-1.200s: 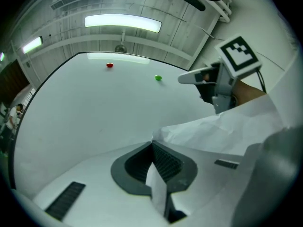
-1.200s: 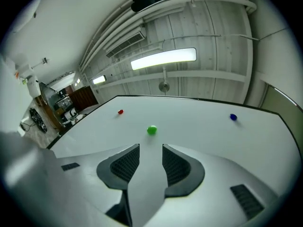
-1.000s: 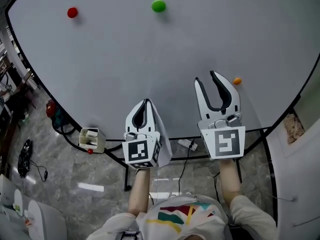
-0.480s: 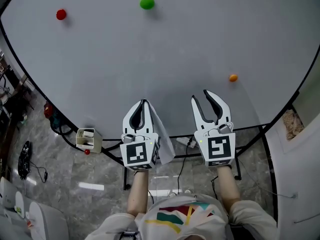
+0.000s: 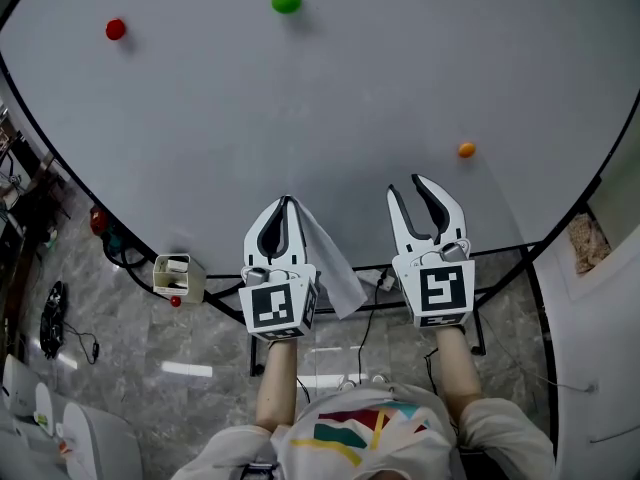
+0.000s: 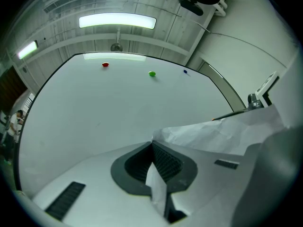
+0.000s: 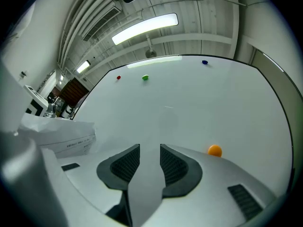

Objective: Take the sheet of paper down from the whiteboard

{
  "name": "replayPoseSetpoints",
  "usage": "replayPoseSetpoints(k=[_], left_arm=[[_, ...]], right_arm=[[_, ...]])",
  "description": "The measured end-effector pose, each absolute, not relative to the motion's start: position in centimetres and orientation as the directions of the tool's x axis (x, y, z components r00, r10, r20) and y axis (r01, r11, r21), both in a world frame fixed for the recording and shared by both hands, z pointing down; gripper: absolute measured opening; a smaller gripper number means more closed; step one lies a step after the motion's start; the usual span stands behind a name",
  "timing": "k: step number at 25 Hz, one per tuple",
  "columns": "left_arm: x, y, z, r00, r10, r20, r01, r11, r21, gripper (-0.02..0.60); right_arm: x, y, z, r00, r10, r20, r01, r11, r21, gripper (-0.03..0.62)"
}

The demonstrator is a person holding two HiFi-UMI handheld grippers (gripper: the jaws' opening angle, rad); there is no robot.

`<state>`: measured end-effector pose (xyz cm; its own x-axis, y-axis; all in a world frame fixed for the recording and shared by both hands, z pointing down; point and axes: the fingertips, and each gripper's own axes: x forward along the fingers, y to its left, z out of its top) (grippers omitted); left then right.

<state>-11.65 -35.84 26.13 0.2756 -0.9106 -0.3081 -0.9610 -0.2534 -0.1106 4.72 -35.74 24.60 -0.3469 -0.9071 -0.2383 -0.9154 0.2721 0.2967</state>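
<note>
Left gripper (image 5: 289,204): clenched on sheet of paper (image 5: 336,271).
Right gripper (image 5: 415,184): jaws apart, empty.
Sheet: off whiteboard (image 5: 300,98), drooping right of left gripper.
Risk: pinch looks edge-only; a jerk could slip or tear it.

Four magnets (image 7: 118,77) (image 7: 145,77) (image 7: 204,62) (image 7: 215,150), one sheet of paper (image 5: 332,266), two hand-held grippers (image 5: 289,204) (image 5: 408,186)

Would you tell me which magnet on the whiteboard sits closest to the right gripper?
The orange magnet, just beyond the right gripper; the red magnet and green magnet sit much farther away, higher up the whiteboard.
</note>
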Motion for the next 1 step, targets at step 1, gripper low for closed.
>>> replayPoseSetpoints(k=[1], left_arm=[[-11.66,-35.89,26.16,0.274,-0.911,-0.307,-0.961,-0.252,-0.11,0.046]], right_arm=[[4.74,-35.82,24.65,-0.347,-0.907,-0.237,-0.915,0.273,0.297,0.137]])
